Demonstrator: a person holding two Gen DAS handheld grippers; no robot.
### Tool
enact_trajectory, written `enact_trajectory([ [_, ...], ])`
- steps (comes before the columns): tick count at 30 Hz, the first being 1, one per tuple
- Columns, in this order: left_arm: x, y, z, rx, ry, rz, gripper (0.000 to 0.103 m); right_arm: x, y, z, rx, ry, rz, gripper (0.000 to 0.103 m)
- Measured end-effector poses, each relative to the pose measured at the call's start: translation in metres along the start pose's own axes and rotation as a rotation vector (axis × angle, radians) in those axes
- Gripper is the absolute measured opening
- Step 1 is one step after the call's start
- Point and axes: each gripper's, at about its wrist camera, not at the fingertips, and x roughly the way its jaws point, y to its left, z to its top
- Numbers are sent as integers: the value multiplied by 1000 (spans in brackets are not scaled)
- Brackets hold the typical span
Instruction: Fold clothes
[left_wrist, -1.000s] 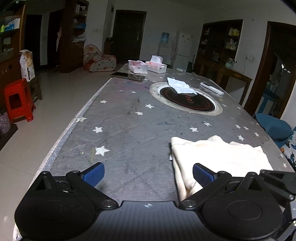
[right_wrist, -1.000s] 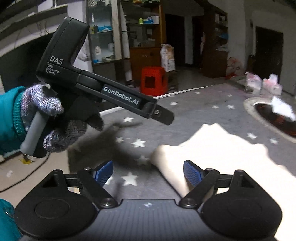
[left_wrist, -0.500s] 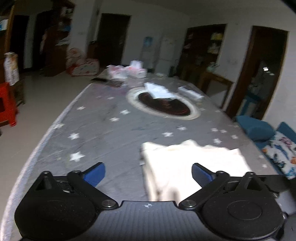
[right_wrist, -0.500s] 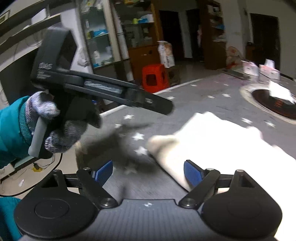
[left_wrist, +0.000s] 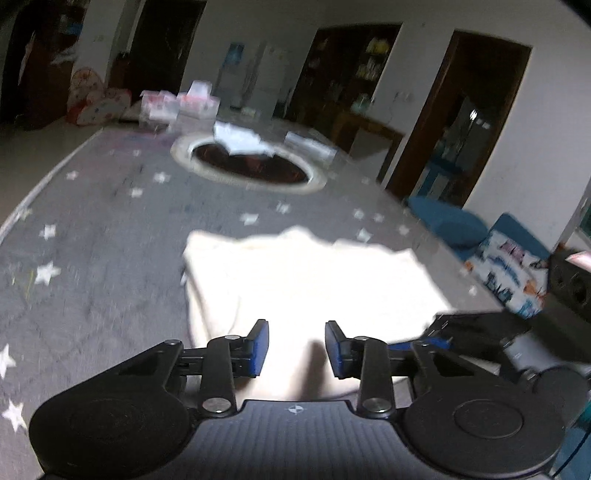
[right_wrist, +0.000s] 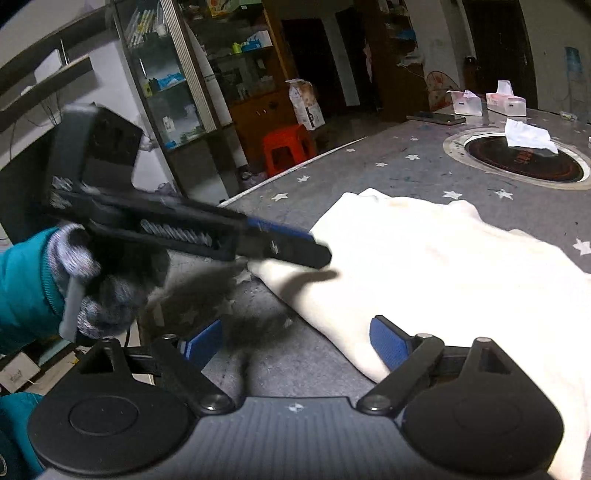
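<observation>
Clearly soft and light, the cream garment (right_wrist: 436, 266) is lying flat on the star-patterned surface (right_wrist: 388, 166) in a rough rectangle of more than one layer, its near-left edge rolling over in a thick, rounded fold. Judging by that plump edge, the cloth is limp and will be sagging and sliding on itself once lifted, so a pinch at a doubled edge or a corner, catching every layer together, looks the safest hold; a grip on the top layer alone would likely be peeling the stack open. Whether this shape is a finished fold or one awaiting another crease cannot be settled: the same tidy rectangle fits both.

The left gripper (left_wrist: 296, 345) is hovering over the near edge of the garment, its jaws narrowed to a small gap with nothing yet between them; in the right wrist view its tip is lying right at the cloth's left edge, though blur is hiding whether it is touching. A gloved hand (right_wrist: 99, 291) in a teal sleeve is holding it. The right gripper (right_wrist: 295, 341) is sitting at the near corner with jaws spread wide, one pad over the cloth, one over bare surface.

Farther off are lying a round inset burner (right_wrist: 524, 160) with a crumpled tissue (right_wrist: 528, 136) on it.
</observation>
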Motion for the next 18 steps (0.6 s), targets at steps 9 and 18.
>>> enact_trajectory([
  [9,2,4,-1,2,5,2,32,-24,-15,-10,54,-13,-26,89],
  [18,4,4,0,5,13,3,32,-40,-29,-17,117,-36,-22,89],
])
